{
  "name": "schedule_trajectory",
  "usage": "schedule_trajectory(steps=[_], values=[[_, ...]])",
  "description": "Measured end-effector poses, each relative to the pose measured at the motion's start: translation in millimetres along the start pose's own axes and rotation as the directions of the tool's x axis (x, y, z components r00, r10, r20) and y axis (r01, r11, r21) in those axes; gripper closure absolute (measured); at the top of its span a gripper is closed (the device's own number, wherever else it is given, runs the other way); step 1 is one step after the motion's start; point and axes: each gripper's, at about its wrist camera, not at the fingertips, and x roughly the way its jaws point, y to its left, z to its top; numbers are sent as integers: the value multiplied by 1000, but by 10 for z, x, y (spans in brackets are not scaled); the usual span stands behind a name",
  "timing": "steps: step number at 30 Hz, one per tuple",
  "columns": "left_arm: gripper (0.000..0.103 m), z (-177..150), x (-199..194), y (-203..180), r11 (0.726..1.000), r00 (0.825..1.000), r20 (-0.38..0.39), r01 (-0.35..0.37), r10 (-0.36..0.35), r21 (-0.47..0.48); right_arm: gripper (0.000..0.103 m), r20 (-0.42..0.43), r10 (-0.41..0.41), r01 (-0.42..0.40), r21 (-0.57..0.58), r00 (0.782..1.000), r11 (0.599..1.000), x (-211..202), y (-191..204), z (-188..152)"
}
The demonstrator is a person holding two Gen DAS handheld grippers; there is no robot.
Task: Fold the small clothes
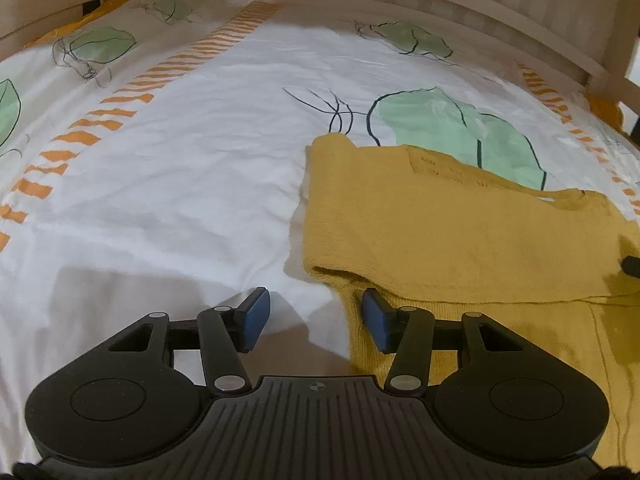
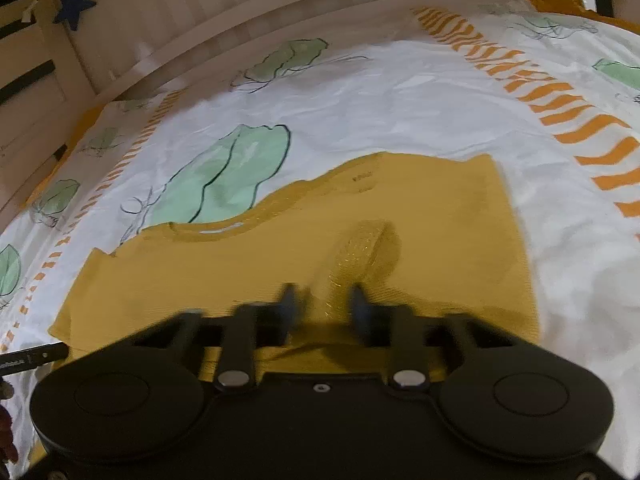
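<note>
A small mustard-yellow knit top [image 1: 460, 236] lies partly folded on a white bed sheet [image 1: 192, 200]. In the left wrist view my left gripper [image 1: 316, 322] is open and empty, low over the sheet at the garment's near left edge, its right finger over the yellow fabric. In the right wrist view the top [image 2: 280, 264] spreads under my right gripper [image 2: 322, 308], which is blurred. Its jaws stand apart with a raised ridge of yellow fabric [image 2: 360, 252] between and just beyond them. I cannot tell if they pinch it.
The sheet has green leaf prints [image 1: 452, 128] and orange striped bands [image 1: 120, 112]. A pale wooden bed rail [image 1: 440, 4] runs along the far side. A dark blue star [image 2: 74, 4] hangs at the upper left in the right wrist view.
</note>
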Motion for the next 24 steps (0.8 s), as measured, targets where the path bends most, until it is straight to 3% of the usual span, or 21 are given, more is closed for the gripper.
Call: schedule_trajectory(steps=[4, 7, 12, 17, 24], values=[[53, 13, 24, -10, 1000, 1000, 0, -1, 1, -15, 86, 0, 13, -13, -43, 1000, 999, -28, 126, 21], [53, 18, 25, -10, 1000, 1000, -1, -1, 1, -16, 87, 46, -3, 9, -113, 999, 994, -156, 241, 73], [53, 27, 44, 4, 1000, 1000, -5, -2, 2, -21, 87, 128, -26, 36, -79, 991, 996, -359, 146, 256], [53, 23, 53, 17, 1000, 1000, -5, 0, 0, -20, 87, 85, -60, 61, -7, 995, 998, -287, -79, 253], [52, 25, 54, 26, 1000, 1000, -6, 0, 0, -22, 87, 38, -85, 85, -13, 996, 996, -217, -163, 162]])
